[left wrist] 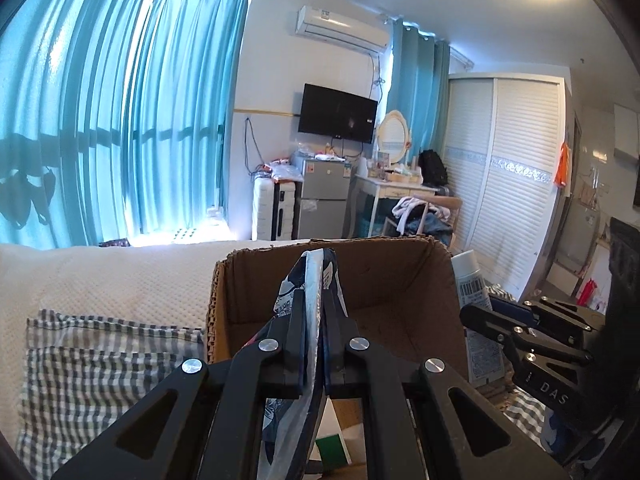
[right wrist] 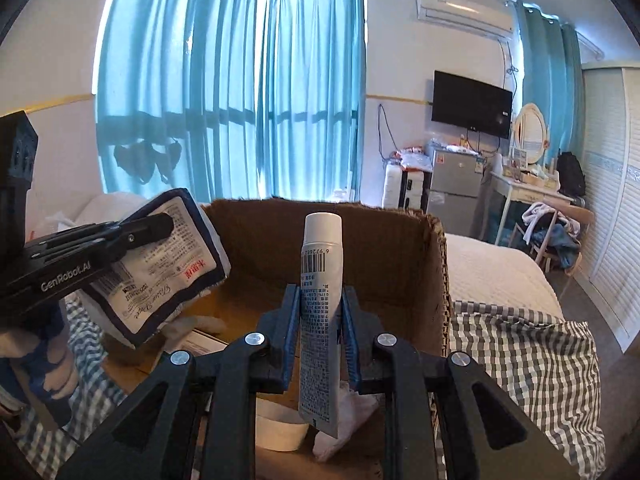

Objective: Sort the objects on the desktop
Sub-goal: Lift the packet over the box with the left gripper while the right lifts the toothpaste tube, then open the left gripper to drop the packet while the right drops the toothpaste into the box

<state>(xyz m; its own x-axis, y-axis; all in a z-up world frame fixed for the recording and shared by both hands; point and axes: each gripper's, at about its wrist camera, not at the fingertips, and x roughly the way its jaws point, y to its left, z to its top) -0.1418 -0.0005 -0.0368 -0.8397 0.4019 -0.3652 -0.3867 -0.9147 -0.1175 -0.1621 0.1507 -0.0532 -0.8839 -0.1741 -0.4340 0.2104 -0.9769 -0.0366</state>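
Tissue pack (right wrist: pixel 160 264), soft and white with a dark blue border and printed text on its face, hangs pinched in the left gripper (left wrist: pixel 316 300), whose jaws are pressed nearly together on the thin plastic. In the left wrist view the pack shows only edge-on, a crumpled blue-and-white strip between the fingers, so its print cannot be read there. It is held over the left side of the open cardboard box (right wrist: pixel 400 248), which stands on a checked cloth (right wrist: pixel 520 344) spread over a white bedspread (left wrist: pixel 120 276).

To the right, the right gripper (right wrist: pixel 320 308) clamps a white tube (right wrist: pixel 320 320) upright, its jaws closed against the tube's sides. The tube has a plain white cap end on top, a barcode beneath it and fine grey text down its body, too small to read. It stands above the middle of the box.

Inside the box, the grippers cover most of the floor; a white rounded item (right wrist: pixel 280 432), a pale crumpled piece and a green-edged card (left wrist: pixel 332 448) peek out, none clearly identifiable.
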